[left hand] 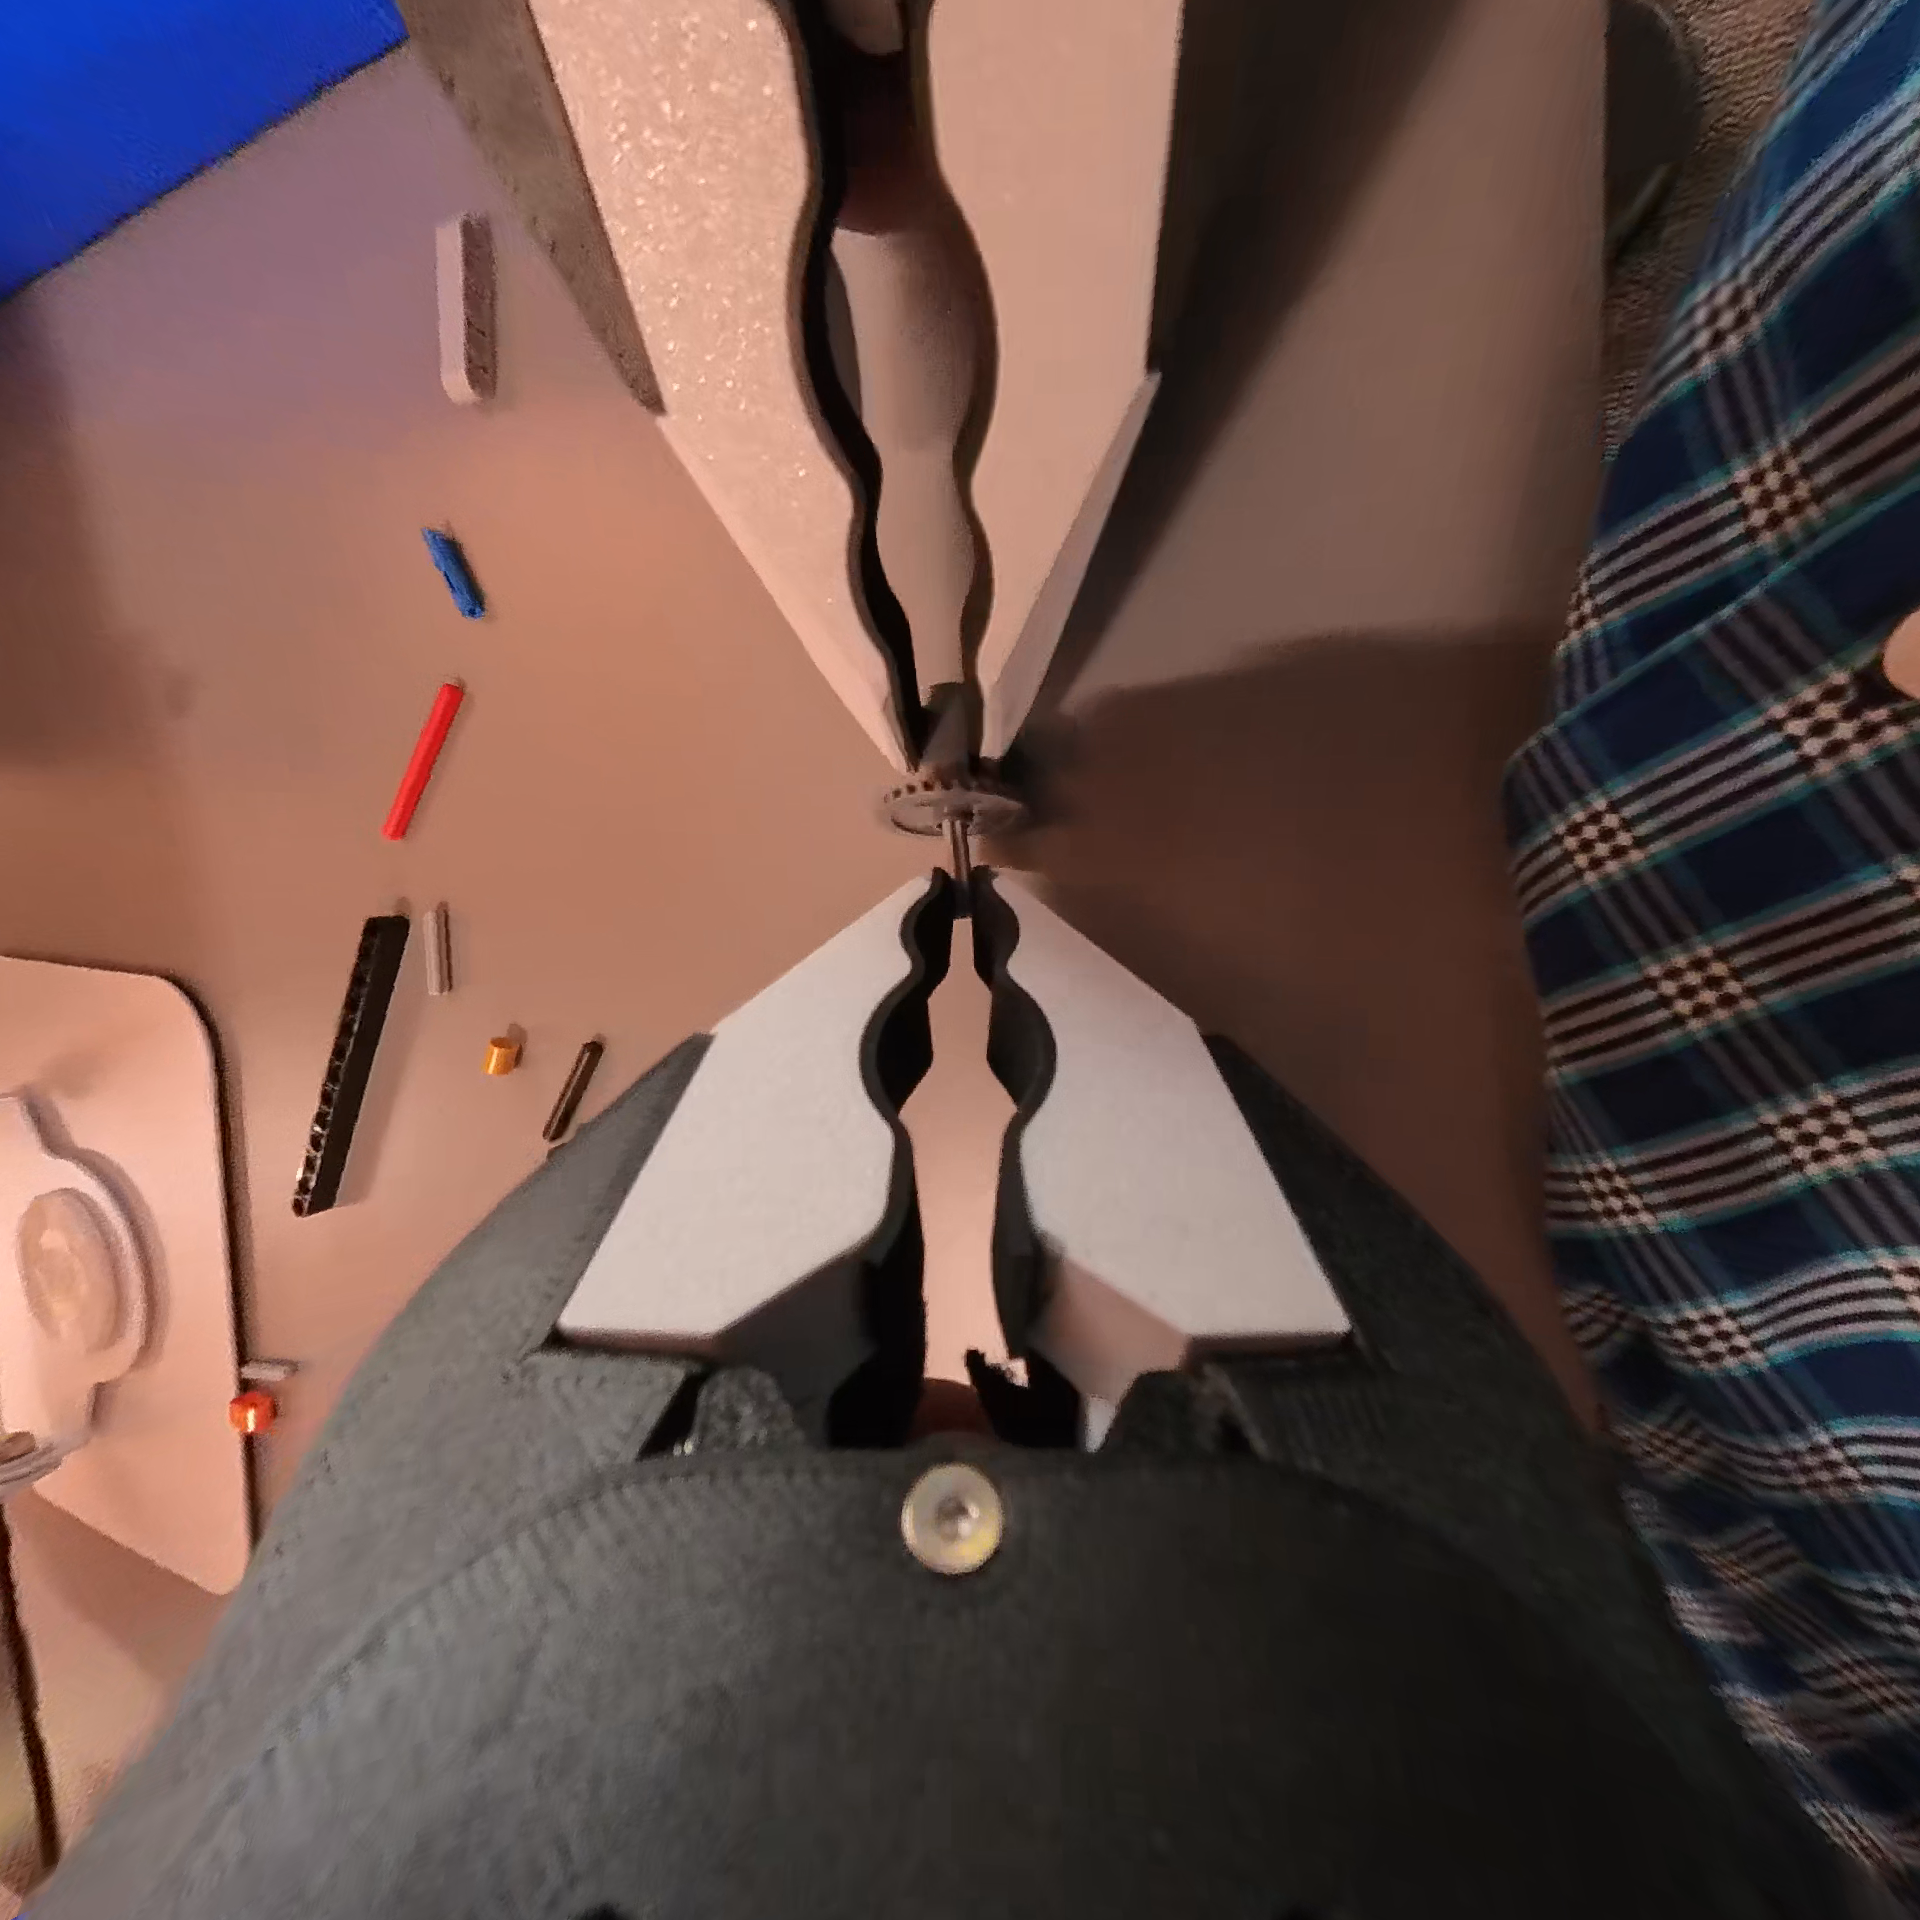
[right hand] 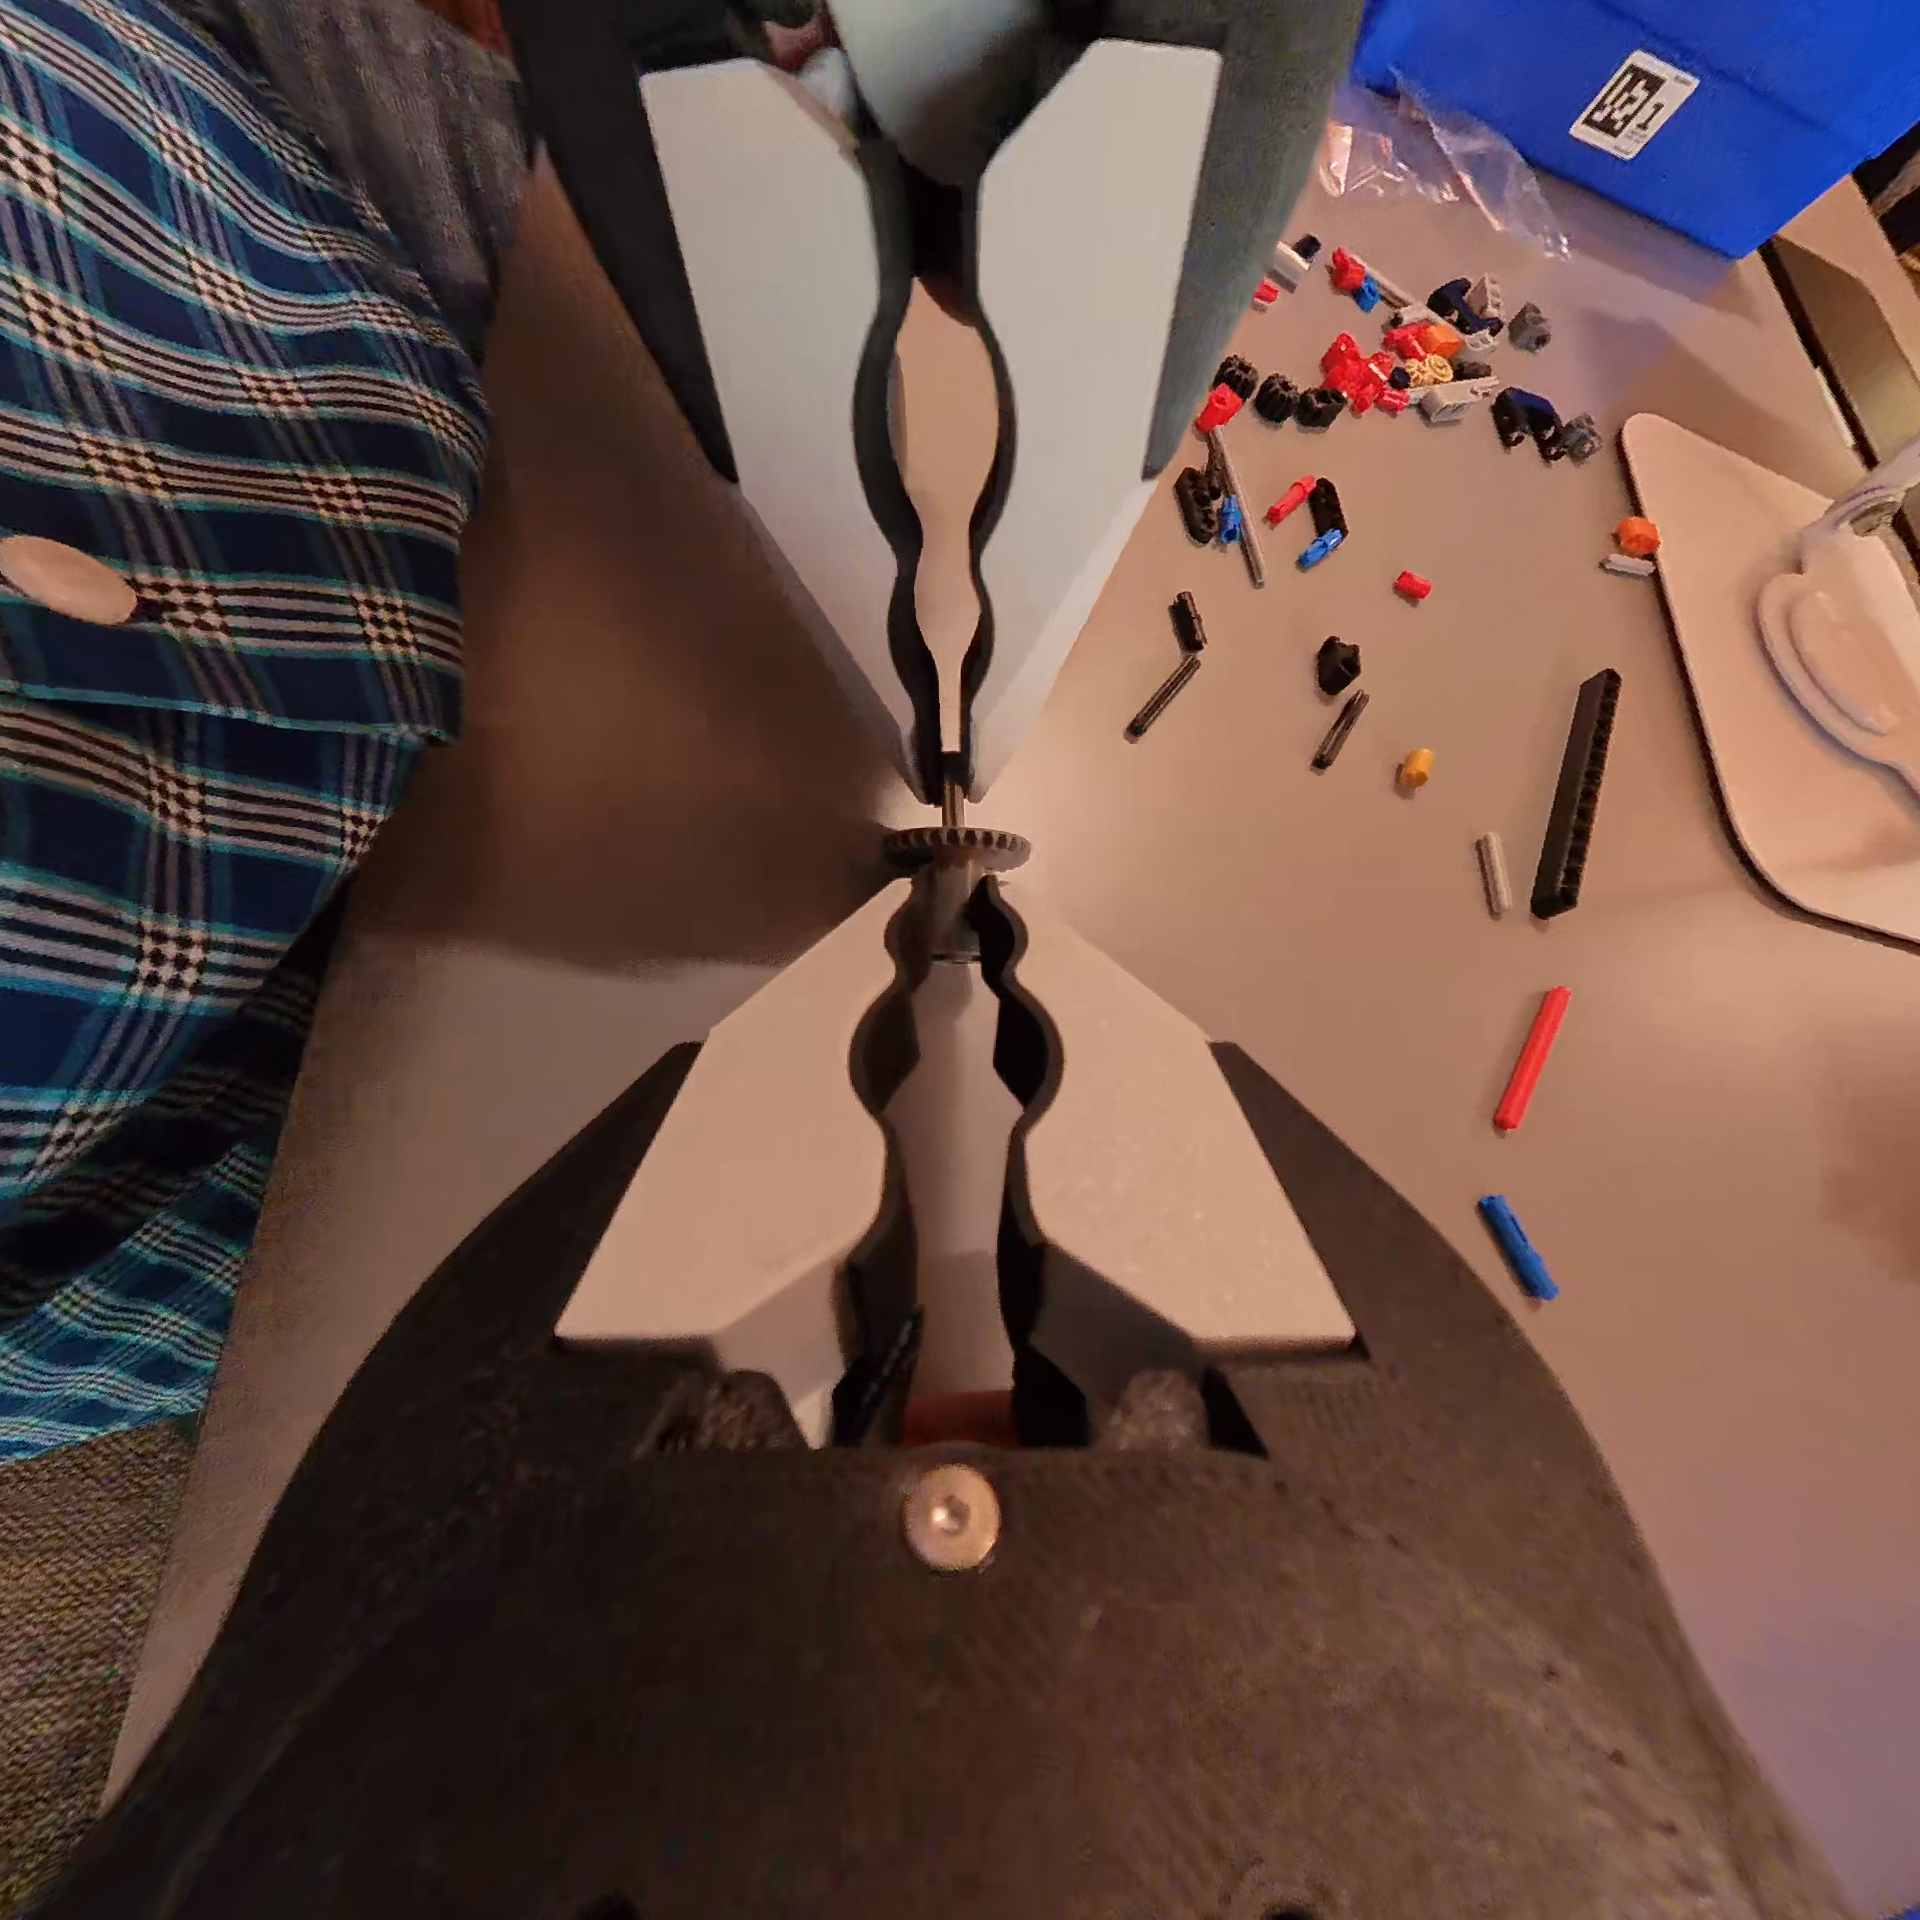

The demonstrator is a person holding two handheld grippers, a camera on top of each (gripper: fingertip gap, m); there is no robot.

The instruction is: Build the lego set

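In the left wrist view, my left gripper (left hand: 961, 896) is shut on the end of a thin black axle (left hand: 960, 854). The axle runs through a small dark grey gear (left hand: 914, 808). My right gripper (left hand: 948, 732) comes in from the top, tip to tip with the left, and is shut on the gear's grey hub (left hand: 943, 743). In the right wrist view, my right gripper (right hand: 951, 896) grips the hub (right hand: 943, 920) just below the gear (right hand: 997, 847). The left gripper (right hand: 951, 777) pinches the axle (right hand: 952, 802) from above. Both hold the piece above the table.
Loose parts lie on the tan table: a red axle (right hand: 1531, 1058), a blue pin (right hand: 1517, 1245), a long black beam (right hand: 1577, 795), a yellow bush (right hand: 1415, 769) and a pile of mixed pieces (right hand: 1392, 364). A white board (right hand: 1745, 831) and a blue box (right hand: 1662, 156) stand beyond. A person's plaid shirt (right hand: 208, 623) is close by. The grippers are tip to tip, or close to it. Left tips and right tips are each some 15 cm from the yellow bush (right hand: 1415, 769).
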